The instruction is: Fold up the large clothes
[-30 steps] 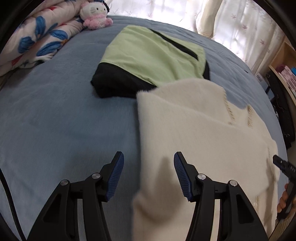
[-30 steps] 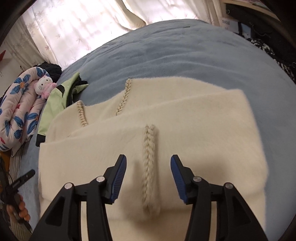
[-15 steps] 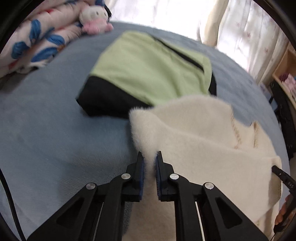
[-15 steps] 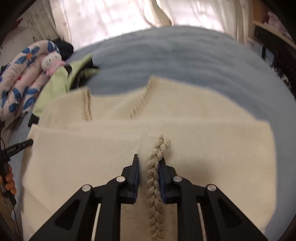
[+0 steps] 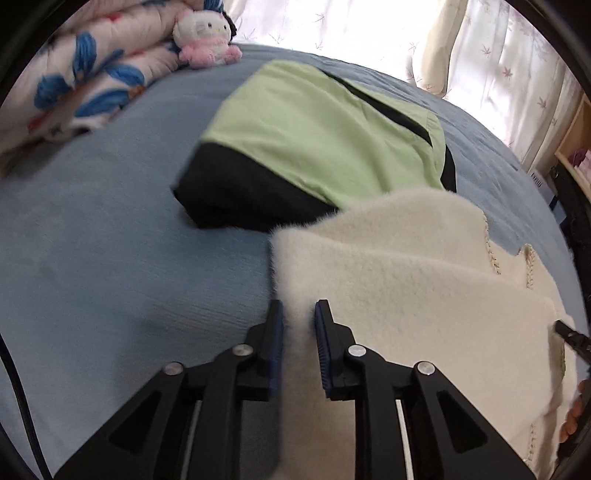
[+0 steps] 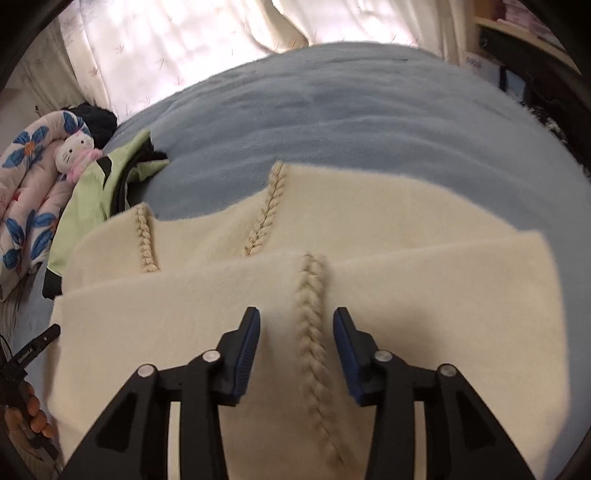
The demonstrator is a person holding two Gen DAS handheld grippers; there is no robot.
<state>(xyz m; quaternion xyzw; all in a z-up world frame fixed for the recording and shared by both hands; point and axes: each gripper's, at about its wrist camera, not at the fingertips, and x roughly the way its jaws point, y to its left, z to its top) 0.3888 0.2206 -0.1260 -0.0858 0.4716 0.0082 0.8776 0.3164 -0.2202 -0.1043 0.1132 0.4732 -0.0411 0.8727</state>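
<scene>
Room: sunlit pale curtains (image 5: 369, 33) hang behind a bed (image 5: 110, 258) covered in a blue blanket; a wooden shelf (image 5: 576, 140) shows at the right edge of the left wrist view.
Sweater: a cream fuzzy sweater (image 6: 406, 295) lies folded flat on the near part of the bed, with braided trim (image 6: 314, 332) running along its top layer and two more braids on the layer behind.
Left gripper (image 5: 299, 325): its jaws stand a little apart and are opening; the sweater's fuzzy left edge sits in the gap between them, and the blue pads (image 5: 321, 350) do not seem to press it.
Right gripper (image 6: 295, 332): its jaws stand clearly apart and are opening; they straddle the middle braid, which lies between them with cream cloth bare on both sides, the pads (image 6: 247, 350) not touching the braid.
Other clothes: a green and black garment (image 5: 314, 147) lies folded further up the bed, its black end just beside the sweater's far corner.
Bedding: a flowered quilt (image 5: 74, 92) is rolled up at the head of the bed, with a white and pink plush toy (image 5: 203, 37) resting against it.
Person: fingers (image 6: 33, 410) wrapped around the handle of the left gripper show at the lower left edge of the right wrist view.
</scene>
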